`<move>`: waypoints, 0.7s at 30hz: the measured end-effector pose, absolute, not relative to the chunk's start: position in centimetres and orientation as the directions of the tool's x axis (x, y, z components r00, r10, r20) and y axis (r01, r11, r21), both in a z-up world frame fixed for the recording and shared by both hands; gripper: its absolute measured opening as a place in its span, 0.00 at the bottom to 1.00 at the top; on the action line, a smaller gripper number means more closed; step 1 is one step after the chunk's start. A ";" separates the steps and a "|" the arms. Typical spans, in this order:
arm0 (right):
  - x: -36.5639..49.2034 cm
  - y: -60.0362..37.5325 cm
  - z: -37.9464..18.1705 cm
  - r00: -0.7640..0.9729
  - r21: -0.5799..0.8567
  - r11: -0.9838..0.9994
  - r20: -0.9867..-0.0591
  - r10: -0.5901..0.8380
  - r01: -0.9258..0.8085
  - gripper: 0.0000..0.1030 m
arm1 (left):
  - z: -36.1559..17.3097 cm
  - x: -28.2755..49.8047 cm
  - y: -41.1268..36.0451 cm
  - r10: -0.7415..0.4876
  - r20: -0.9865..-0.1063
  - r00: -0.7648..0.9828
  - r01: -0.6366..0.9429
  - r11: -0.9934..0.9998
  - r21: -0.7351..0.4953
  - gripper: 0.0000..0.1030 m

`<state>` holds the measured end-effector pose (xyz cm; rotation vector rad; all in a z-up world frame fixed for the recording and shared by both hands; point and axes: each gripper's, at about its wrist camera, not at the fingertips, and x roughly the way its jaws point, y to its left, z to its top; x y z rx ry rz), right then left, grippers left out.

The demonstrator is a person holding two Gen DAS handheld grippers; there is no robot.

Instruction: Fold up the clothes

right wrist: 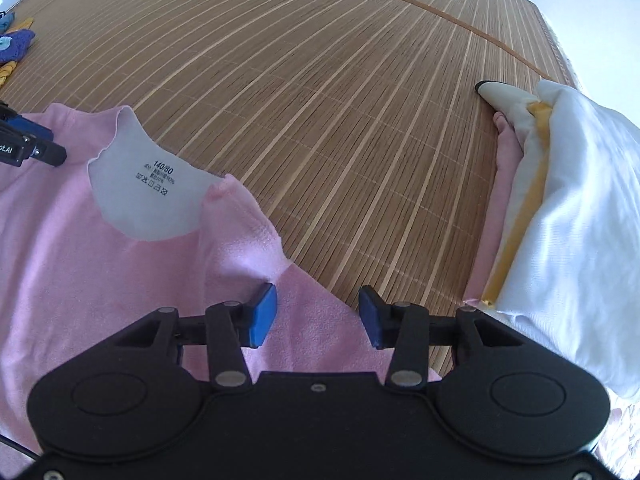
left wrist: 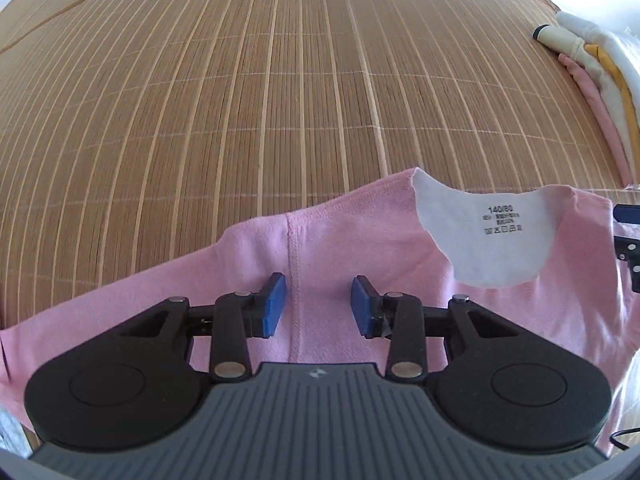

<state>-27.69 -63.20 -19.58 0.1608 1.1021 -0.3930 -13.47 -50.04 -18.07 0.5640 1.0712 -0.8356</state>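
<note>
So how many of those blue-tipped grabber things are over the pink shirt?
2. The left gripper hovers open over the pink shirt at its shoulder seam, left of the collar; the right gripper hovers open over the other shoulder's edge.

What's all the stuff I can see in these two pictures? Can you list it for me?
Pink shirt: one, pink with white inner neck panel and printed size label, spread flat on the mat under both grippers.
Bamboo mat: one, brown slats, covers the whole surface.
Pile of clothes: one pile, white, cream, yellow, pink, at the mat's right edge.
Small cloth items: a few, purple, yellow, blue, far left.
Left gripper: black, blue fingers, open over the shoulder seam.
Right gripper: black, blue fingers, open over the sleeve edge.
</note>
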 end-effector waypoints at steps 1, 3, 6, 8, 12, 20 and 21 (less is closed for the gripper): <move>-27.8 -63.3 -19.7 0.391 -0.067 0.920 -0.892 -0.229 0.386 0.28 | -18.1 -13.5 -50.0 -0.321 -0.913 0.253 0.821 0.570 0.027 0.41; -27.9 -63.5 -19.8 0.361 -0.107 0.911 -0.894 -0.263 0.398 0.11 | -18.2 -13.4 -50.1 -0.313 -0.903 0.295 0.823 0.563 0.074 0.43; -28.3 -64.5 -20.0 0.314 -0.164 0.893 -0.896 -0.313 0.420 0.11 | -18.4 -12.6 -49.9 -0.305 -0.897 0.320 0.809 0.580 0.091 0.43; -28.6 -65.5 -20.2 0.320 -0.137 0.880 -0.897 -0.305 0.454 0.11 | -18.5 -11.9 -50.0 -0.304 -0.891 0.338 0.800 0.591 0.102 0.43; -28.5 -66.2 -20.7 0.278 -0.274 0.857 -0.865 -0.418 0.437 0.11 | -18.6 -11.1 -50.5 -0.300 -0.888 0.349 0.815 0.565 0.130 0.45; -31.3 -65.5 -17.4 0.427 -0.033 0.860 -0.858 -0.285 0.508 0.39 | -18.9 -10.9 -50.6 -0.304 -0.888 0.344 0.826 0.548 0.133 0.46; -31.4 -64.9 -17.3 0.434 -0.033 0.870 -0.857 -0.278 0.492 0.49 | -19.0 -10.9 -50.8 -0.300 -0.889 0.347 0.824 0.549 0.136 0.46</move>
